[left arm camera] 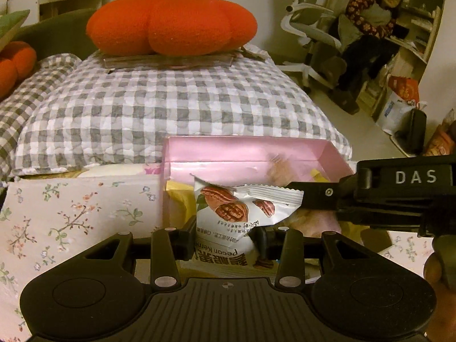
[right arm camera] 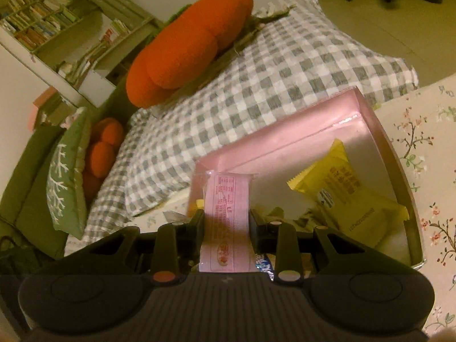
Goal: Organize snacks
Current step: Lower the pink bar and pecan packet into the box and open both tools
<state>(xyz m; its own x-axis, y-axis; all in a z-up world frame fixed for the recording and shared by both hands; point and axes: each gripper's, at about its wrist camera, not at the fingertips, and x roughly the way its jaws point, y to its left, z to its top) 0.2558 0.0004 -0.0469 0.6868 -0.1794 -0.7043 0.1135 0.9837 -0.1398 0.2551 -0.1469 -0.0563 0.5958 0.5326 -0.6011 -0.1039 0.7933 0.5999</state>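
A pink box [left arm camera: 250, 149] sits on a floral bedsheet, seen also in the right wrist view [right arm camera: 287, 131]. My left gripper [left arm camera: 225, 235] is shut on a white pecan kernel packet [left arm camera: 242, 213] and holds it over the box's near edge. My right gripper [right arm camera: 228, 222] is shut on a pink snack packet [right arm camera: 228, 222] above the box's left end; its black body [left arm camera: 399, 191] shows in the left wrist view, reaching over the box from the right. A yellow snack packet [right arm camera: 347, 193] lies inside the box, with other wrappers partly hidden below.
A grey checked pillow [left arm camera: 159, 114] lies behind the box with an orange pumpkin cushion [left arm camera: 171, 25] on top. A green pillow [right arm camera: 65, 176] and smaller orange cushions [right arm camera: 102, 148] are at the left. An office chair [left arm camera: 310, 28] and shelves stand beyond the bed.
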